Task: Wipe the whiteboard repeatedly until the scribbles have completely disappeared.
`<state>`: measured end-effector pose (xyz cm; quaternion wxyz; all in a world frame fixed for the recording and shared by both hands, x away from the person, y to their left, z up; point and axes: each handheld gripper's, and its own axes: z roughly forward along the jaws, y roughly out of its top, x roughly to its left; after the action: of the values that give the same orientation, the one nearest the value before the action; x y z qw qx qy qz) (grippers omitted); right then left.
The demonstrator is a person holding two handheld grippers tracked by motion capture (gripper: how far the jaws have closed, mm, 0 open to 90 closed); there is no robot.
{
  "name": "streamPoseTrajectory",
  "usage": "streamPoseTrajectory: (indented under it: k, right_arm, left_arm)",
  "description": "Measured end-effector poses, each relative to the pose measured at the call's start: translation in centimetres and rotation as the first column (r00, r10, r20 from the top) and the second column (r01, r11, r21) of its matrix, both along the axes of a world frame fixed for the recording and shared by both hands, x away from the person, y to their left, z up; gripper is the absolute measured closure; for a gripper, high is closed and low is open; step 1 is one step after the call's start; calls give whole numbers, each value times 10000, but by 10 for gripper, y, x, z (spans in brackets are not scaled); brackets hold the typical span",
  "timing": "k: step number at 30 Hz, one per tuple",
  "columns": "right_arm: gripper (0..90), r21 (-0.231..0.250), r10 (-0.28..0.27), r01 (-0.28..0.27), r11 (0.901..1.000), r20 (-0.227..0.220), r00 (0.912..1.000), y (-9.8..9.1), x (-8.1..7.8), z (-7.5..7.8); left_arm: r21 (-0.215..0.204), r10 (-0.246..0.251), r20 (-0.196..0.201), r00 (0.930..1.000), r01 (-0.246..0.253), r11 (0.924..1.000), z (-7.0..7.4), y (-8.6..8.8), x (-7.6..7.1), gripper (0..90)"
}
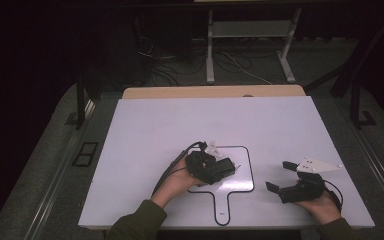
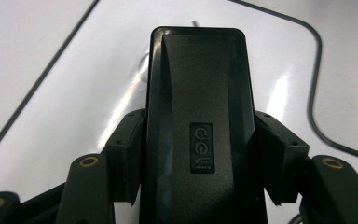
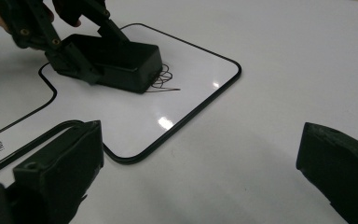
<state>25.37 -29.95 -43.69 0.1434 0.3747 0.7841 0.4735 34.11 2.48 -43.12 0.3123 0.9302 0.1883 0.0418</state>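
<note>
A small paddle-shaped whiteboard (image 1: 242, 181) with a black rim lies flat on the table near the front middle. My left gripper (image 1: 219, 169) is shut on a black "deli" eraser (image 1: 228, 165) and holds it flat on the board. In the left gripper view the eraser (image 2: 198, 93) sits clamped between both jaws, over the whiteboard (image 2: 98, 84). A black pen scribble (image 3: 164, 77) shows on the whiteboard (image 3: 186, 102) right at the front end of the eraser (image 3: 116, 58). My right gripper (image 1: 278, 175) rests open on the table to the board's right, with nothing between the jaws (image 3: 200, 163).
The white tabletop (image 1: 180, 125) spreads wide behind and beside the board, with a wooden strip (image 1: 215, 92) along its far edge. Beyond it, on the dark floor, stand white desk legs (image 1: 210, 50) and loose cables (image 1: 170, 65).
</note>
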Motion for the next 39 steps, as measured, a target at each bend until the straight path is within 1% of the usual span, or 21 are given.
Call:
streamPoseTrajectory:
  k: [3,7,9,10,11,13,15,19,20,21,23,25,26,27,29,31,33,36,38,39]
  right_arm:
    - [0,-3,-3,3,10000,2,10000,0,0,0]
    - [0,-3,13,-13,10000,2,10000,0,0,0]
    - [0,-8,16,-16,10000,12,10000,0,0,0]
    - [0,-10,8,-8,10000,6,10000,0,0,0]
    - [0,2,6,-6,10000,5,10000,0,0,0]
    - [0,-3,3,-3,10000,16,10000,0,0,0]
    - [0,-9,15,-15,10000,30,10000,0,0,0]
    - [0,-28,23,-23,10000,45,10000,0,1,0]
    - [0,-30,21,-20,10000,40,10000,0,1,0]
    - [0,-26,20,-20,10000,37,10000,0,1,0]
    - [0,-24,13,-13,10000,36,10000,0,0,0]
    - [0,-31,20,-20,10000,37,10000,0,0,0]
    - [0,-32,15,-15,10000,28,10000,0,0,0]
    - [0,-32,15,-15,10000,28,10000,0,0,0]
    - [0,-20,10,-10,10000,8,10000,0,0,0]
    - [0,-22,0,0,10000,0,10000,0,0,0]
    - [0,-8,-3,3,10000,9,10000,-1,0,0]
    - [0,-11,-5,5,10000,10,10000,0,0,0]
    - [0,-14,5,-5,10000,11,10000,0,0,0]
    - [0,-22,7,-7,10000,6,10000,0,0,0]
  left_arm:
    - [-83,634,-17,9980,-634,9980,-1,17,12,392]
    - [-135,1440,-6,9896,-1440,9895,-1,40,27,392]
    - [-207,1641,-30,9864,-1641,9862,-1,47,31,392]
    - [-190,1645,-64,9864,-1646,9862,-1,49,31,392]
    - [-202,1642,-14,9864,-1642,9862,-1,49,31,392]
    - [-51,1569,51,9876,-1569,9876,0,45,28,392]
    - [-37,1366,21,9906,-1365,9906,0,40,23,392]
    - [11,648,-84,9979,-648,9979,0,24,9,392]
    - [120,349,-92,9993,-348,9993,1,20,6,392]
    - [-80,309,-168,9994,-310,9995,0,15,1,392]
    - [-41,-29,-183,9998,28,10000,0,7,-4,392]
    - [68,-180,-81,9998,181,9998,1,2,-6,392]
    - [57,-176,-120,9998,177,9998,1,2,-5,392]
    - [-8,-115,-129,9999,115,9999,0,3,-3,392]
    - [45,105,-77,9999,-104,9999,1,9,2,392]
    - [-79,640,-63,9979,-640,9979,0,19,10,392]
    - [25,992,22,9951,-992,9951,0,31,19,392]
    - [-49,1730,59,9849,-1730,9849,0,50,30,392]
    - [-125,1998,-52,9798,-1999,9797,0,59,34,392]
    - [-168,2052,-80,9787,-2053,9786,0,60,35,392]
